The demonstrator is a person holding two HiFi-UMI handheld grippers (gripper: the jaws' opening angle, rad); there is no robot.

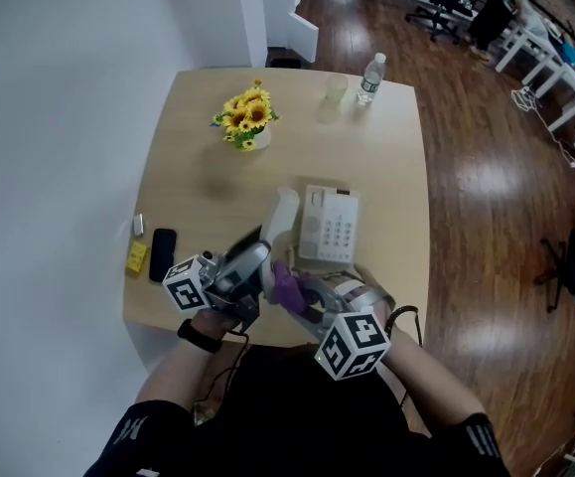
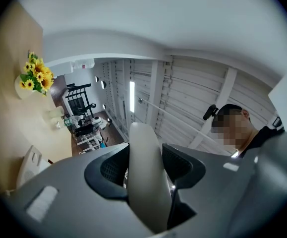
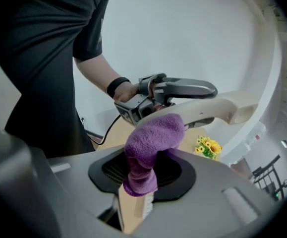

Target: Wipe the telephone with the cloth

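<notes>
The left tool (image 2: 145, 166) is clamped on a cream-white plastic telephone handset (image 2: 143, 143), with its two dark jaws pressed against either side of the grip. The handset is off the white push-button telephone base (image 1: 331, 225) and is held in the air just beside the base's left edge, its upper end rising alongside that edge.

The right tool (image 3: 142, 172) pinches a fuzzy purple cloth (image 3: 150, 145). The cloth stands up out of the jaws in a bunched fold, and its top presses against the underside of the handset, close to where the left tool grips it. In the head view that contact lies just in front of the base on the person's side, over the near edge of the pale wooden desk (image 1: 386, 167).

The base sits flat on the desk with its keypad facing up.

- **Beyond the base, to the left:** a small white pot of yellow sunflowers (image 1: 247, 117).
- **Beyond the base, near the far edge:** a clear plastic cup (image 1: 336, 89), with a clear water bottle with a white cap (image 1: 369, 78) just beside it.
- **Well to the left of the base, by the desk's edge:** a black oblong device (image 1: 162, 254), a small yellow block (image 1: 137, 257) just beside it and a small white item (image 1: 139, 225) — too small to identify.
</notes>
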